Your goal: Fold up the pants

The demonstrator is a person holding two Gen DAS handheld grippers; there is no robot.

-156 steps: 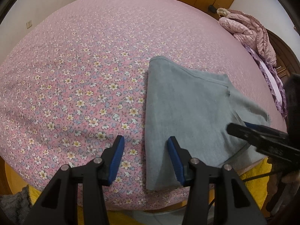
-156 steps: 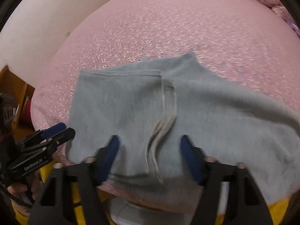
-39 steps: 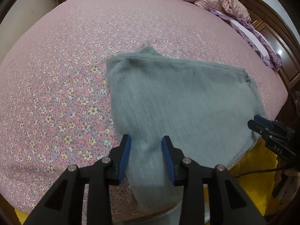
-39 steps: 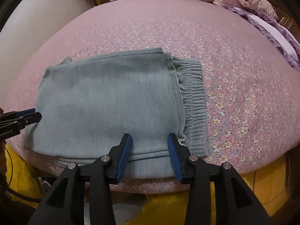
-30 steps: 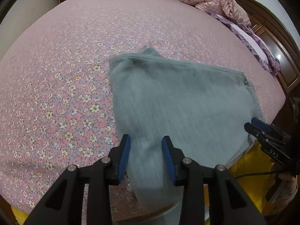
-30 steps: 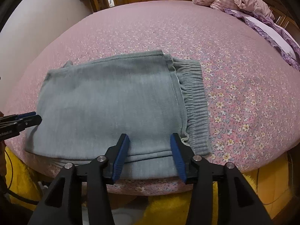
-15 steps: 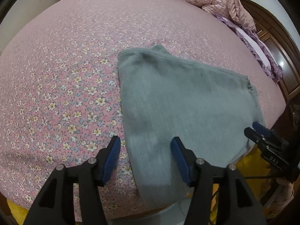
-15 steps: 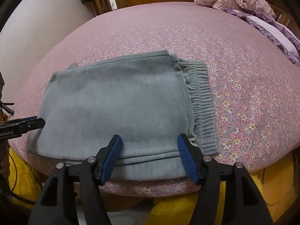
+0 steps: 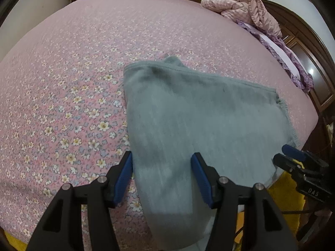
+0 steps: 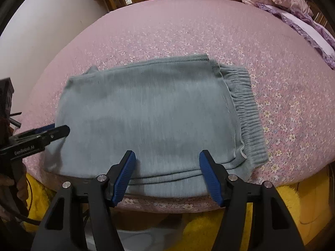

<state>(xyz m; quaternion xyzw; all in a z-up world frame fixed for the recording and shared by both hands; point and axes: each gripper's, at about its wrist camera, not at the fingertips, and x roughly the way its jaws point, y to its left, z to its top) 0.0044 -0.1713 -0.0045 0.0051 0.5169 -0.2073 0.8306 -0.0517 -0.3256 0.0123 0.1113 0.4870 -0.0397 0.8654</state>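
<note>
The grey-blue pants lie folded into a flat rectangle at the near edge of the bed, with the ribbed waistband sticking out on the right side. They also show in the left wrist view. My left gripper is open and empty, just above the folded pile's left end. My right gripper is open and empty, above the pile's near edge. Each gripper shows in the other's view: the right gripper and the left gripper.
The bed carries a pink flowered cover. A pink quilt is bunched at the far right by the dark wooden headboard. Yellow fabric hangs below the bed's near edge. A white wall is on the left.
Both grippers have opened wider over the last second and pulled back a little from the pants. The folded pants lie still on the bed.
</note>
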